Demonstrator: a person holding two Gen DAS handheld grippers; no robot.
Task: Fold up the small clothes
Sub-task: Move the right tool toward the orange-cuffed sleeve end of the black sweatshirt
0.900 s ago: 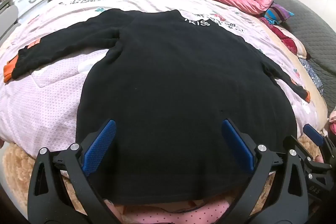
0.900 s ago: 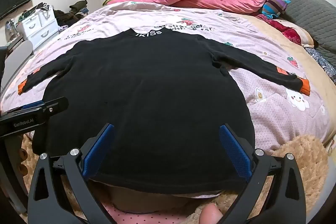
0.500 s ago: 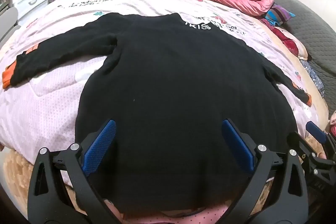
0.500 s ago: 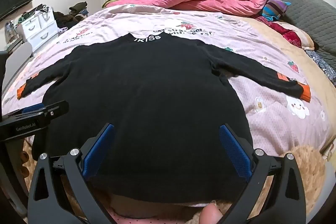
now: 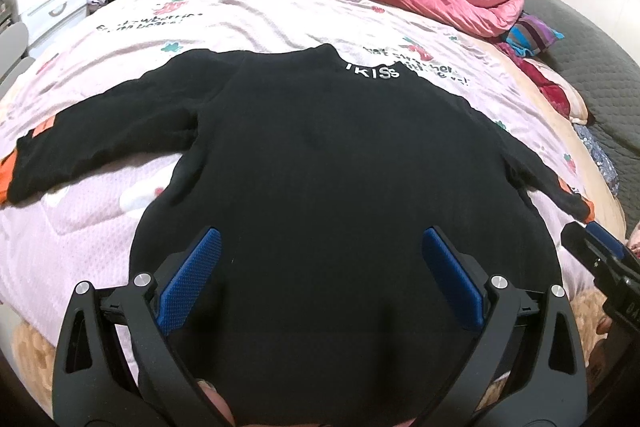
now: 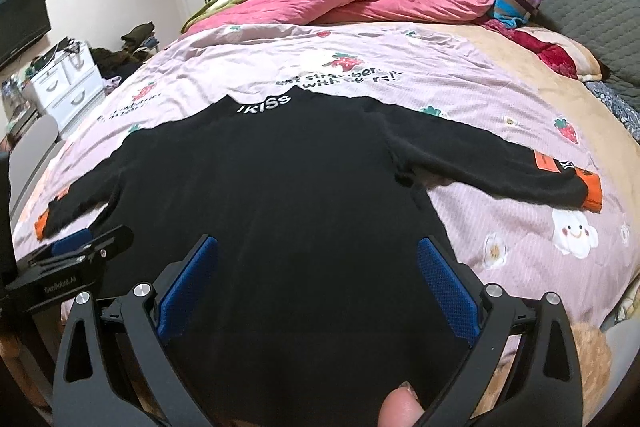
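Fuzzy black sweater [image 5: 340, 167] lies flat on quilted pink bedspread [image 5: 248, 11].

The left gripper [image 5: 320, 269] tilts steeply downward, jaws spread wide and gripping nothing, blue pads [image 5: 188, 281] at 8 and 4 o'clock. The right gripper [image 6: 316, 273] matches it, side by side. A fingertip [image 6: 400, 407] shows at 6 o'clock beneath the right one.

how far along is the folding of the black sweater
Done: the black sweater lies flat on the bed, both sleeves spread out. In hand: nothing yet; the left gripper and right gripper are open above its lower part, gripping no cloth. Left: every fold, sleeves and body alike.
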